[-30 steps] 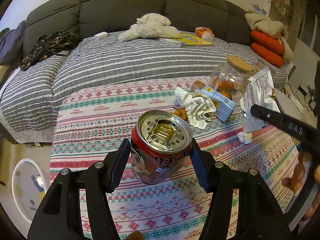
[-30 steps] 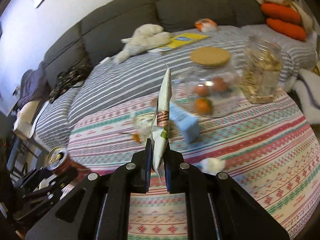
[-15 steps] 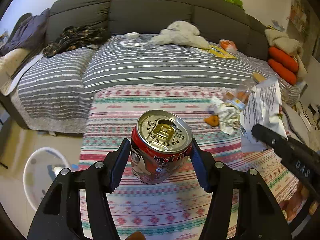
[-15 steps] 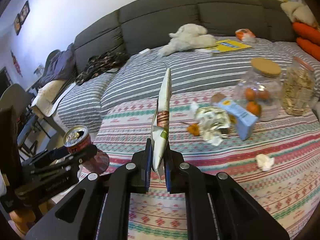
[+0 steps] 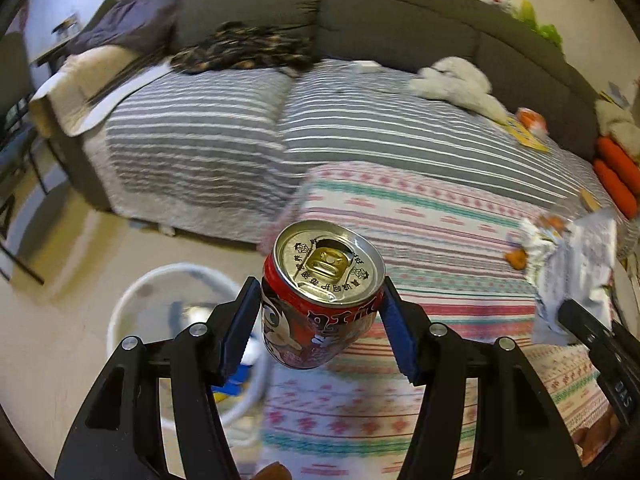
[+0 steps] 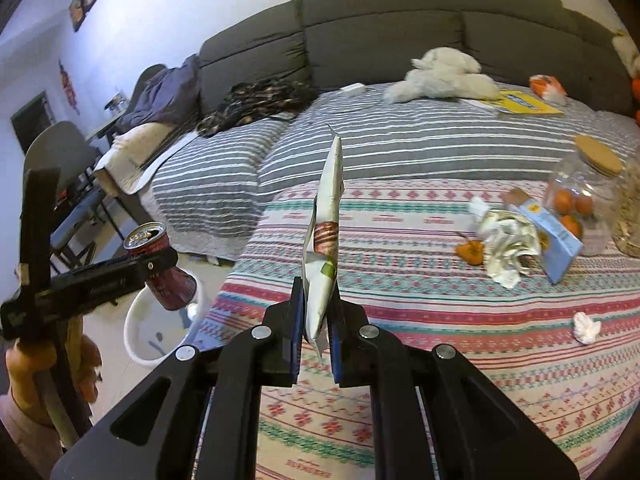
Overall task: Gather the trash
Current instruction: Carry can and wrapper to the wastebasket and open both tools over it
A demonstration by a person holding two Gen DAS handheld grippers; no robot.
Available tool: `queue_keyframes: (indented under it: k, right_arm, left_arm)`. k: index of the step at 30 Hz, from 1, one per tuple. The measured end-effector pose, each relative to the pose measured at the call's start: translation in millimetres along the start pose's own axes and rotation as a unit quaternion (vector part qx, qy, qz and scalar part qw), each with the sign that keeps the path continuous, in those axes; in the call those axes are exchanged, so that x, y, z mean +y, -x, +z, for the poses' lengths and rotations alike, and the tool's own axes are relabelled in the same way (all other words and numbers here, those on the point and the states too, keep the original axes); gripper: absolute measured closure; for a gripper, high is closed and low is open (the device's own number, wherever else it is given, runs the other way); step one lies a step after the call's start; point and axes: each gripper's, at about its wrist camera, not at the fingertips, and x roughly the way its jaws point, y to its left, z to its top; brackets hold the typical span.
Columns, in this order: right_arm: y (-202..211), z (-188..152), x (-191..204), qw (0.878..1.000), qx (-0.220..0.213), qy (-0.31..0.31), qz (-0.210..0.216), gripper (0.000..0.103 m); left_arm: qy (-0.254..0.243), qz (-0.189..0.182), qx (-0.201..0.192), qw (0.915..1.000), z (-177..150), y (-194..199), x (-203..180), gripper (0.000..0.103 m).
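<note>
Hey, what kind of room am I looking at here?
Most likely a home living room: a grey sectional sofa under a striped cover, a white plush toy on it, and a low table with a patterned cloth.

The left wrist view looks forward and downward past the table's left edge, close over the white bin [image 5: 168, 304] on the floor, sofa [image 5: 360, 20] beyond. The right wrist view faces the patterned tablecloth [image 6: 440, 320] from nearer its middle. Both share bin, cloth, sofa.
</note>
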Motion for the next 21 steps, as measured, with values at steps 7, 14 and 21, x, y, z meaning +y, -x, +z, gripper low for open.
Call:
queue_keyframes:
  k: [7,14,21]
  right_arm:
    - [-23,-10,43,0.999,0.019,0.029,0.030,0.092]
    - [-53,-18,92,0.996,0.038,0.035,0.075,0.092]
    - [-85,-22,149,0.991,0.058,0.062,0.102,0.092]
  left_arm:
    - [0.056,0.047,0.039,0.9966,-5,-10,60,0.046]
    - [0.117,0.061,0.062,0.9892,-7,-9,107,0.033]
    - [0.134,0.092,0.013,0.9866,2,25,131,0.031]
